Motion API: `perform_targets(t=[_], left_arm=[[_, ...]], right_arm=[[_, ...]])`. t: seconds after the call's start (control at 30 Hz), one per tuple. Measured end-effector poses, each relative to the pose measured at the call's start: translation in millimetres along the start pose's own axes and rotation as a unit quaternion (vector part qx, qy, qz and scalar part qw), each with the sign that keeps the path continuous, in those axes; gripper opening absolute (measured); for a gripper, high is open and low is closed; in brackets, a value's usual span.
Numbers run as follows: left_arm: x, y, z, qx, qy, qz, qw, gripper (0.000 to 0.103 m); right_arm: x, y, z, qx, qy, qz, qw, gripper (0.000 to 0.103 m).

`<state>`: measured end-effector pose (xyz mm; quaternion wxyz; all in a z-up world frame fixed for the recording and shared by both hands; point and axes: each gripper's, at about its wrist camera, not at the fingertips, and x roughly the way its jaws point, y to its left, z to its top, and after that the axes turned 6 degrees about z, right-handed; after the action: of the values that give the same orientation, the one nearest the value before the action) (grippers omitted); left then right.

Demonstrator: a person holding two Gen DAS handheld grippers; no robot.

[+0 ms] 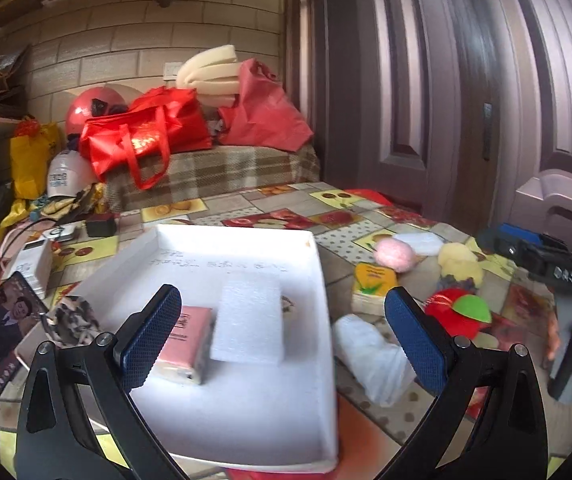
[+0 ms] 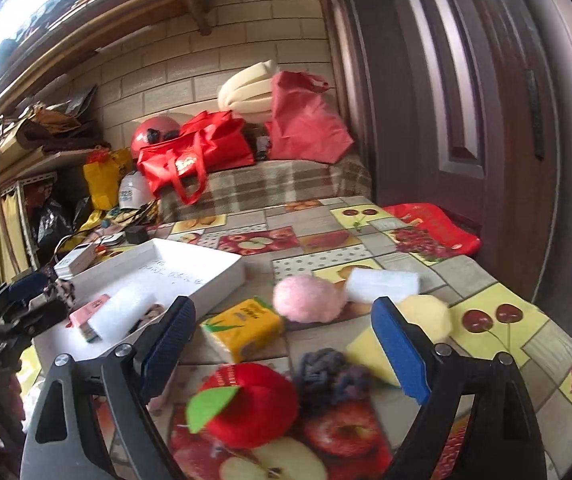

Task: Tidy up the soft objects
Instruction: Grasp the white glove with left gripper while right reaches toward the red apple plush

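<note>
I am holding my left tool [image 1: 282, 322] spread apart above the shallow white foam tray [image 1: 317, 280], where a pink tissue pack [image 1: 184, 344] and white foam block [image 1: 252, 320] are lying. My right tool [image 2: 282, 346] is gaping over the red felt apple [image 2: 252, 404] on the fruit-patterned surface [image 2: 497, 336], near the yellow tissue pack [image 2: 246, 328].

Left wrist cam low over white tray [image 1: 321, 280]; right cam close above red apple toy [image 2: 254, 404]; both face wall, share tray.
</note>
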<state>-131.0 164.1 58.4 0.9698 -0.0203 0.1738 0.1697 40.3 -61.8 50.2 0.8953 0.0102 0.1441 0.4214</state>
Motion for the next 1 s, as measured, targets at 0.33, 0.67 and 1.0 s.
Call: perform_targets(t=[0.33, 0.67, 1.0], left_arm=[[34.5, -89.9, -9.4, 0.108, 0.12, 0.007, 0.9869, 0.051], [65.7, -103.1, -28.4, 0.153, 0.197, 0.048, 0.9672, 0.048], [55.2, -105.2, -25.2, 0.154, 0.172, 0.034, 0.9724, 0.033]], right_arm=[[-4.7, -51.9, -3.1, 0.106, -0.008, -0.023, 0.994, 0.09], [-4.8, -63.8, -5.1, 0.131, -0.005, -0.009, 0.991, 0.09], [-9.6, -59.9, -1.9, 0.117, 0.001, 0.028, 0.993, 0.09]])
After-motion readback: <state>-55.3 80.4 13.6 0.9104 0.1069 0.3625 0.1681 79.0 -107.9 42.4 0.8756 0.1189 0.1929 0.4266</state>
